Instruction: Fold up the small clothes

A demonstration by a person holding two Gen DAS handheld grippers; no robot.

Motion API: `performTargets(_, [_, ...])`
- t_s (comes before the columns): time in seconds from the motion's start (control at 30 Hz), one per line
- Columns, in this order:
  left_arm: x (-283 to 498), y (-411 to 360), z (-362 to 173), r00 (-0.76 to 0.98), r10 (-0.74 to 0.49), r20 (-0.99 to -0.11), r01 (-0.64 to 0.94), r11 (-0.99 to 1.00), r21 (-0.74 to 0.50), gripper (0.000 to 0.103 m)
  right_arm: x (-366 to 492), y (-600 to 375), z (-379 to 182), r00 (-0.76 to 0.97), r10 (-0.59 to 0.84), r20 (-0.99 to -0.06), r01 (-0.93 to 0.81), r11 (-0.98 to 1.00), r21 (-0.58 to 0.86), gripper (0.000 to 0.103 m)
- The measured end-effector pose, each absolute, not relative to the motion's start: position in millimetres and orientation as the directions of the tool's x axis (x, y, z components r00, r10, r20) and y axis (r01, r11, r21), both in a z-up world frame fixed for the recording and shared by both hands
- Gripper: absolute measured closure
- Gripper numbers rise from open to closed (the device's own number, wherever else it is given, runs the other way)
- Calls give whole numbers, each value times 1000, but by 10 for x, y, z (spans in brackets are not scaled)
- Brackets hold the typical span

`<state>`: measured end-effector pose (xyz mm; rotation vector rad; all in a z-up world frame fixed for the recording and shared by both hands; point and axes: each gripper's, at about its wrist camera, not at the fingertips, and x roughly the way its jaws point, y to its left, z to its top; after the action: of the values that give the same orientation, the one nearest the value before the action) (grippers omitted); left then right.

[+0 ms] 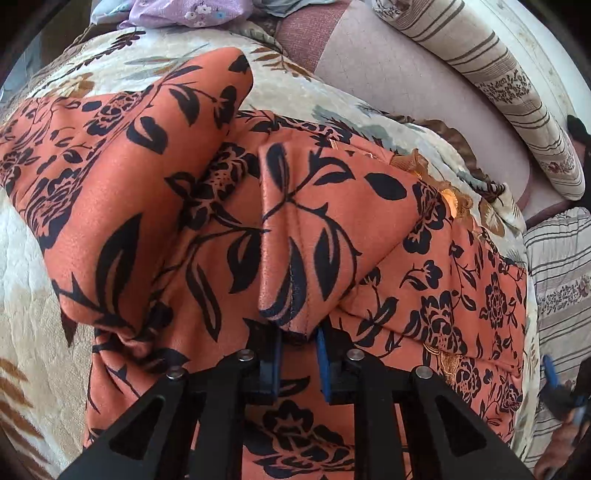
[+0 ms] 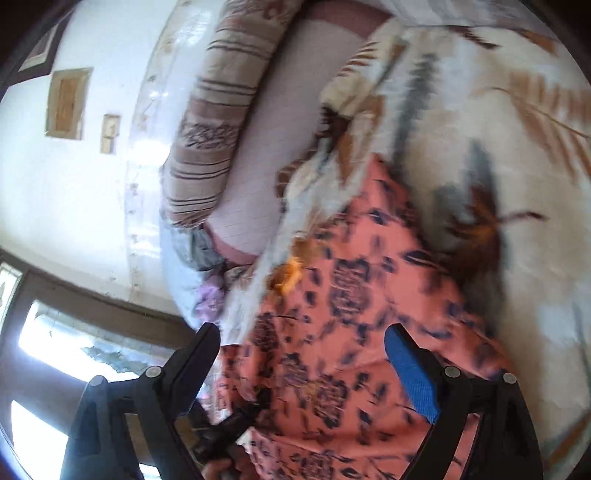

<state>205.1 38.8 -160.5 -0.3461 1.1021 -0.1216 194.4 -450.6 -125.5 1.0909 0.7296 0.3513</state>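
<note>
An orange garment with a black flower and leaf print [image 1: 332, 229] lies spread on a cream floral blanket [image 1: 22, 266]. My left gripper [image 1: 298, 341] is shut on a raised fold of the orange garment, pinched between its blue pads. The right wrist view is blurred. In it the same orange garment [image 2: 351, 332] lies below my right gripper [image 2: 299, 350], whose jaws stand wide apart and hold nothing. The right gripper also shows at the right edge of the left wrist view [image 1: 561, 391].
A striped bolster cushion [image 1: 517, 92] and a pink mattress [image 1: 388, 74] lie beyond the blanket. Lilac flowered cloth [image 1: 184, 13] sits at the far end. A white wall [image 2: 74, 184] and a window [image 2: 55, 350] show in the right wrist view.
</note>
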Motion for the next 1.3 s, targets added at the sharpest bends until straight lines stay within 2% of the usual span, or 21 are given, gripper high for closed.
performTargets(0.07, [2062, 361, -1608, 447, -267, -854, -80, 939, -335, 85, 2232, -4436, -1384, 662, 668, -340, 74, 393, 916, 11])
performTargets(0.13, [2108, 386, -1634, 436, -272, -858, -86, 936, -341, 85, 2475, -4485, -1698, 603, 586, -541, 243, 511, 824, 13])
performTargets(0.17, [2127, 438, -1610, 426, -278, -861, -89, 934, -346, 85, 2512, -4574, -1854, 592, 544, -594, 319, 519, 793, 25])
performTargets(0.27, [2162, 608, -1379, 507, -293, -811, -99, 914, -392, 81, 2432, -4686, -1735, 656, 514, -552, 293, 501, 815, 25])
performTargets(0.33, [2197, 643, -1273, 566, -241, -788, -99, 930, -355, 54, 2447, -4615, -1632, 642, 484, -595, 248, 603, 758, 23])
performTargets(0.37, [2278, 628, -1340, 534, -215, -818, -108, 942, -318, 51, 2482, -4607, -1694, 612, 490, -621, 256, 620, 742, 24])
performTargets(0.43, [2461, 605, -1654, 367, -211, -906, -111, 957, -268, 55, 2533, -4690, -1808, 606, 506, -614, 266, 598, 756, 24])
performTargets(0.5, [2427, 615, -1557, 416, -186, -890, -91, 965, -245, 58, 2542, -4759, -1720, 632, 451, -630, 274, 631, 726, 25])
performTargets(0.57, [2385, 671, -1467, 446, -193, -874, -100, 960, -263, 60, 2565, -4862, -1611, 633, 298, -714, 342, 720, 604, 23])
performTargets(0.63, [2419, 711, -1573, 418, -151, -896, -113, 970, -216, 61, 2610, -5040, -1705, 611, 337, -716, 376, 673, 637, 24])
performTargets(0.73, [2378, 697, -1552, 405, -124, -906, -50, 986, -157, 61, 2450, -5094, -1459, 697, 337, -634, 327, 637, 698, 23])
performTargets(0.83, [2385, 671, -1577, 402, -112, -909, -46, 989, -142, 61, 2517, -4889, -1260, 690, 508, -515, 158, 588, 793, 22])
performTargets(0.9, [2433, 589, -1604, 414, -99, -905, -30, 992, -122, 60, 2673, -4723, -1291, 638, 600, -484, 97, 560, 823, 22])
performTargets(0.97, [2393, 567, -1589, 415, -98, -905, -13, 993, -114, 60, 2888, -4658, -1505, 573, 622, -533, 109, 587, 802, 21])
performTargets(1.0, [2367, 569, -1565, 409, -104, -907, -5, 993, -116, 60, 2979, -4726, -1652, 567, 536, -626, 185, 657, 731, 21])
performTargets(1.03, [2359, 579, -1536, 397, -114, -911, 2, 992, -124, 60, 3043, -4831, -1770, 578, 503, -642, 222, 661, 717, 27])
performTargets(1.1, [2371, 556, -1468, 396, -132, -909, 13, 990, -139, 60, 3004, -5129, -1843, 665, 484, -568, 288, 535, 794, 29])
performTargets(1.17, [2206, 675, -1288, 483, -152, -862, 31, 987, -157, 52, 2970, -5111, -1628, 686, 412, -600, 296, 595, 747, 25])
performTargets(1.23, [2118, 797, -1264, 531, -164, -831, 1, 981, -193, 33, 2891, -5008, -1455, 710, 444, -547, 205, 613, 763, 25])
performTargets(1.27, [2122, 829, -1317, 521, -180, -834, -8, 977, -215, 33, 2888, -4895, -1443, 698, 496, -516, 131, 620, 773, 22])
performTargets(1.3, [2159, 854, -1423, 476, -190, -858, -21, 974, -227, 33, 2935, -4802, -1491, 666, 483, -568, 132, 673, 728, 21])
